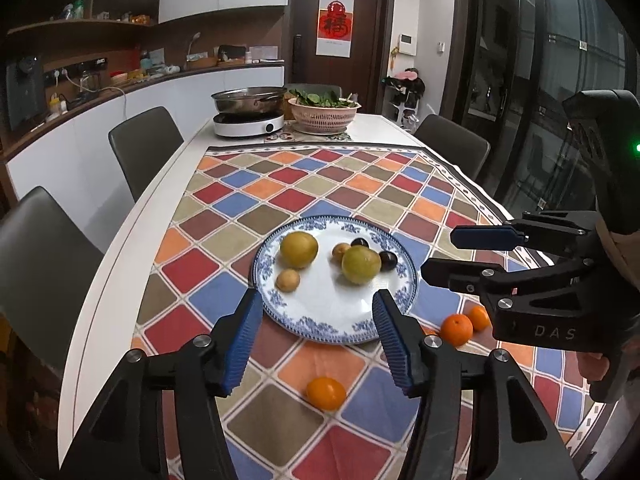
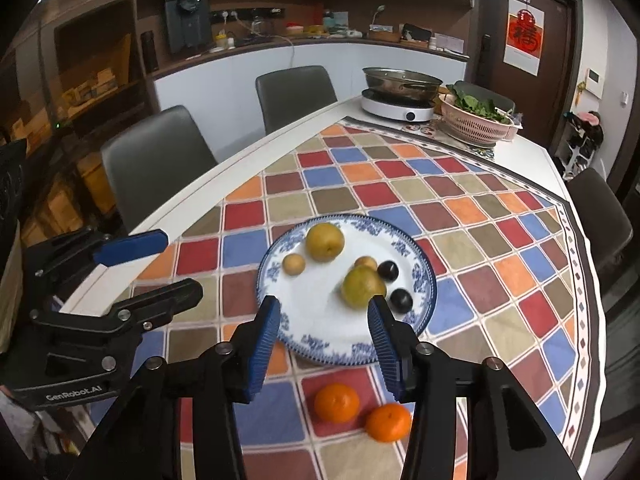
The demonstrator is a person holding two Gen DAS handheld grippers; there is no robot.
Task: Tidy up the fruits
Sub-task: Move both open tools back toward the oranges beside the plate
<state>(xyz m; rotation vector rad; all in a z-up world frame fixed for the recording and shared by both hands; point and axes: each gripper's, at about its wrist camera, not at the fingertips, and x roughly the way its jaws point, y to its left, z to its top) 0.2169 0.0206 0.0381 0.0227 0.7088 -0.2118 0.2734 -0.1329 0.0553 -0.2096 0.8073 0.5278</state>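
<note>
A long white table (image 1: 160, 184) under a chequered cloth (image 1: 320, 184) of red, blue, orange and olive squares fills the room, with grey padded chairs (image 1: 146, 144) drawn up along both sides. At its far end stand a steel pan on a white hotplate (image 1: 248, 122) and a pink basket of green leaves (image 1: 324, 114). Behind runs a curved white counter (image 1: 140, 92) with brown shelves (image 1: 80, 28) and white cupboards above, a dark brown door (image 1: 338, 32) bearing a red-and-white poster (image 1: 335, 24), and dark glass doors (image 1: 560, 80) along the right.
</note>
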